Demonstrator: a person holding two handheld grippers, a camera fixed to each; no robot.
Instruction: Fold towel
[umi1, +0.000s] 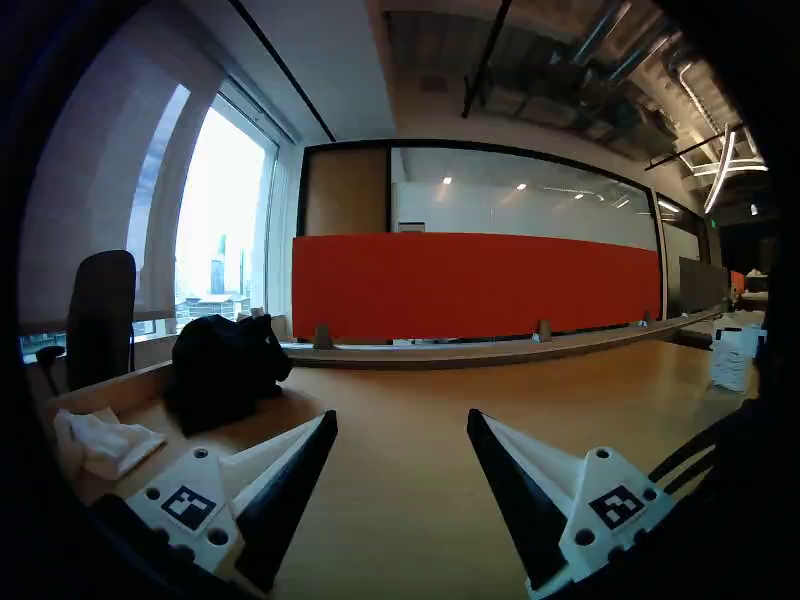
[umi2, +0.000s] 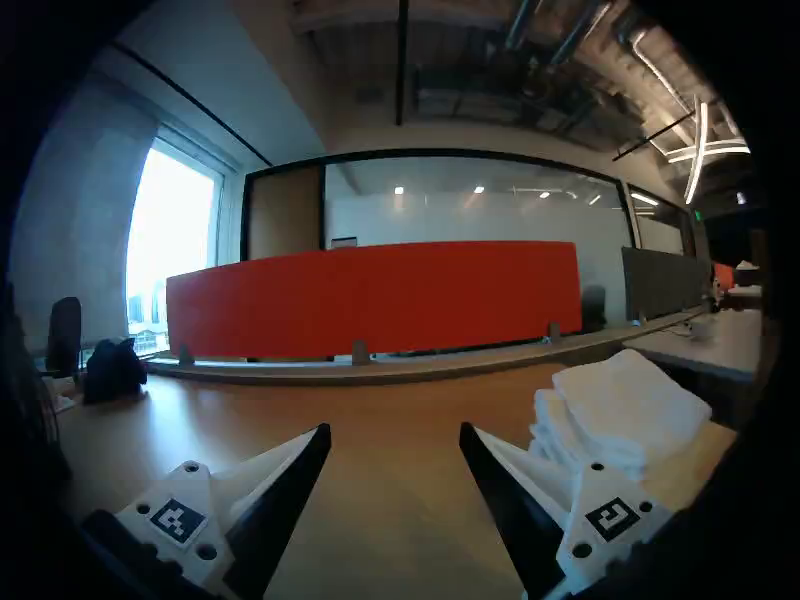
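Observation:
A stack of folded white towels (umi2: 615, 412) lies on the wooden desk (umi2: 400, 420) to the right of my right gripper (umi2: 395, 445), close beside its right finger. That gripper is open with nothing between its fingers. The same stack of towels (umi1: 735, 357) appears far right in the left gripper view. My left gripper (umi1: 402, 430) hovers low over the desk (umi1: 430, 400), open and holding nothing. A crumpled white cloth (umi1: 103, 443) lies near the desk's left edge, left of the left gripper.
A black bag (umi1: 222, 367) sits on the desk at the left, seen small as the black bag (umi2: 112, 370) in the right gripper view. A red divider panel (umi1: 470, 285) runs along the desk's far edge. An office chair (umi1: 100, 315) stands by the window.

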